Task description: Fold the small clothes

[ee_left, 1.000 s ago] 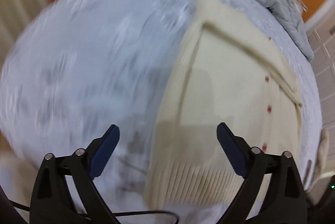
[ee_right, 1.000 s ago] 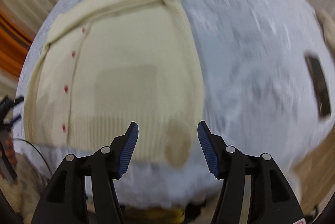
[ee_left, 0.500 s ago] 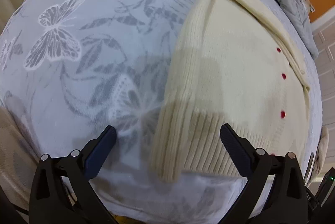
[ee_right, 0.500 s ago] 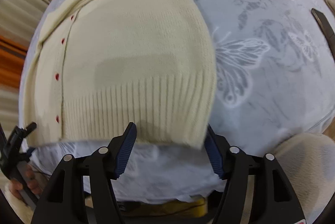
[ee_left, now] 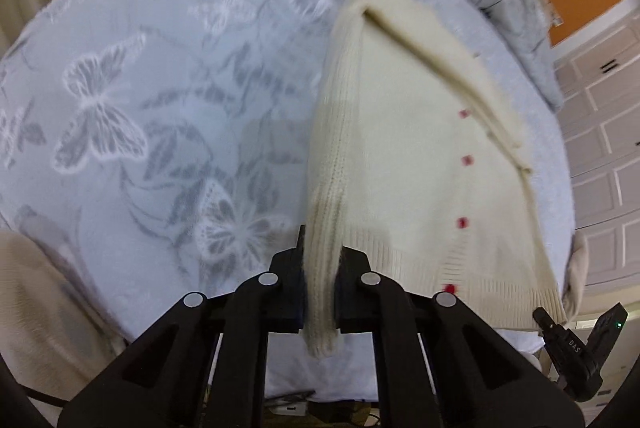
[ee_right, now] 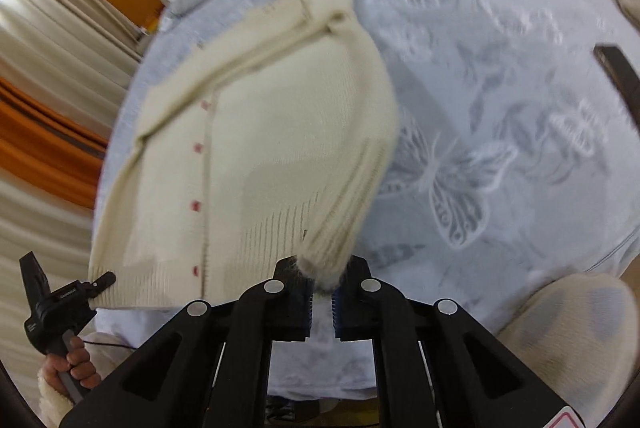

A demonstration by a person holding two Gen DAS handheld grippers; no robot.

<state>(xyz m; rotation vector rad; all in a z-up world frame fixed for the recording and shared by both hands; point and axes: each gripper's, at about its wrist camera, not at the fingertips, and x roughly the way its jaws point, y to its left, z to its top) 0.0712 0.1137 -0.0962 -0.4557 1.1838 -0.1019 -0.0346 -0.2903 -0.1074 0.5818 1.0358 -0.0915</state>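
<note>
Cream knit cardigan lies at frame centre on the butterfly-print bed. Left gripper and right gripper each pinch a hem corner. No cross fold visible yet.

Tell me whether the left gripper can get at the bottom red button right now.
Probably not yet: the left gripper is shut on the cardigan at its ribbed edge, so it would have to let go first. The bottom red button itself lies uncovered nearby.
</note>
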